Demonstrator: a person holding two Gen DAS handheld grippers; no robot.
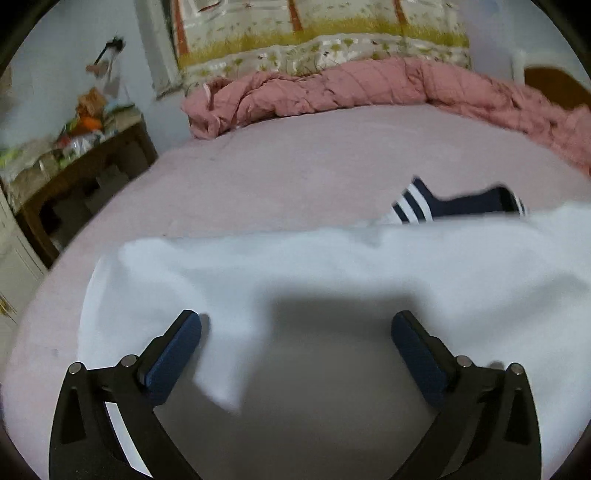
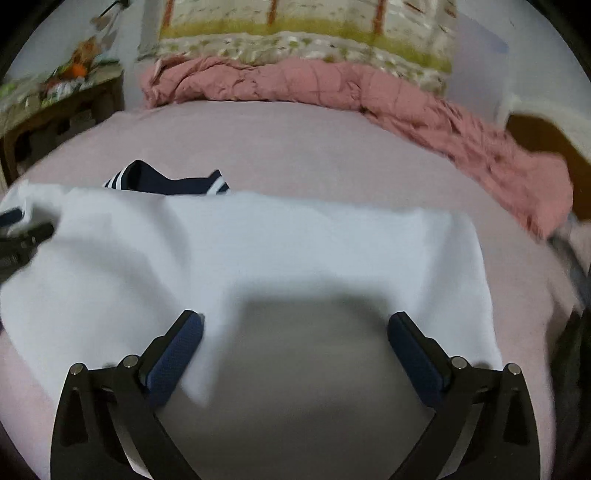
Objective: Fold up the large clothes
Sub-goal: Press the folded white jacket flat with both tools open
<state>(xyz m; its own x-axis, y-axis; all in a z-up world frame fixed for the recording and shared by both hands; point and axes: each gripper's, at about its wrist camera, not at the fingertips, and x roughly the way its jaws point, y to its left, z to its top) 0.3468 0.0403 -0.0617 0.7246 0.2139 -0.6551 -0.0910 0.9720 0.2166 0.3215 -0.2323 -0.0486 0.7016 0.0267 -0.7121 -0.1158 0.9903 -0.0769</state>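
Observation:
A large white garment (image 1: 332, 266) lies spread flat on the pink bed sheet (image 1: 295, 166); it also shows in the right wrist view (image 2: 258, 240). Its navy collar with white stripes (image 1: 443, 203) pokes out at the far edge, and shows in the right wrist view (image 2: 166, 182) too. My left gripper (image 1: 295, 332) hovers open over the garment's left part, nothing between its blue pads (image 1: 173, 354). My right gripper (image 2: 295, 332) hovers open over the right part, also empty. The left gripper's dark tip (image 2: 22, 236) shows at the right view's left edge.
A crumpled pink quilt (image 1: 369, 88) lies along the bed's far and right sides, with a floral pillow (image 1: 321, 33) behind it. A cluttered wooden table (image 1: 74, 158) stands left of the bed. A brown headboard or chair (image 2: 543, 136) is at the right.

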